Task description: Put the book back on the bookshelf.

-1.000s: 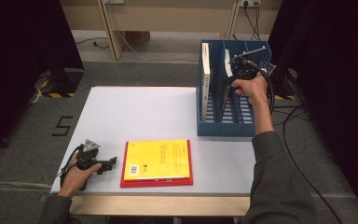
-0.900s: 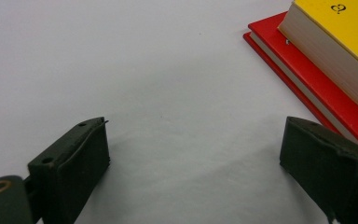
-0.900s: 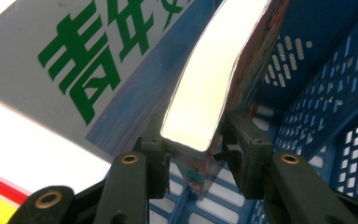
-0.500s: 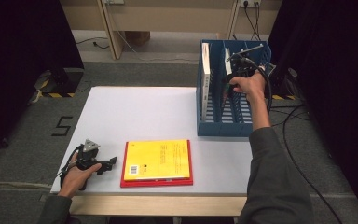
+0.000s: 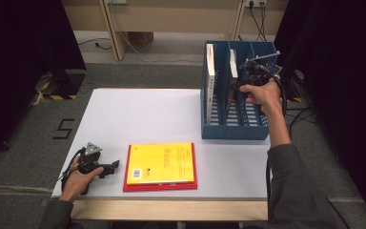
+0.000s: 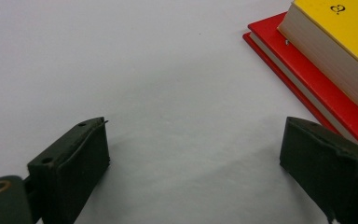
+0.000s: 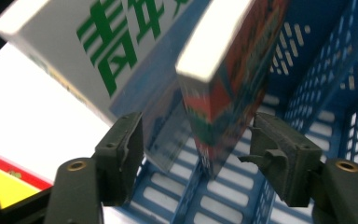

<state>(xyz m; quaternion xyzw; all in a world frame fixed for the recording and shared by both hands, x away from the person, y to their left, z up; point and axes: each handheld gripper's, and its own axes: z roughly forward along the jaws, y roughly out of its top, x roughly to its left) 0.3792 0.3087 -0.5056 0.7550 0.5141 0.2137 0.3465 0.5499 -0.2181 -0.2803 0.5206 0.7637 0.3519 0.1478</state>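
Note:
A blue file rack (image 5: 236, 126) stands at the table's back right. A white book with green lettering (image 5: 211, 76) stands in its left slot and a colourful book (image 5: 232, 71) in the middle slot. My right gripper (image 5: 237, 90) is at the middle slot. In the right gripper view its jaws (image 7: 198, 140) have just been opening; the colourful book (image 7: 228, 70) stands between them, untouched by either pad. My left gripper (image 5: 113, 165) rests open on the table's front left, nothing between its jaws (image 6: 196, 140), beside a yellow book (image 5: 161, 162) lying on a red book (image 5: 159, 187).
The white table (image 5: 143, 114) has free room across its middle and back left. The rack's right slot (image 5: 257, 114) holds no book. Cables lie on the floor to the right of the table. The yellow and red books (image 6: 335, 60) lie just right of the left jaws.
My right hand has drawn back slightly to the right at the rack's middle slot, leaving the colourful book standing there. The left hand has stayed put.

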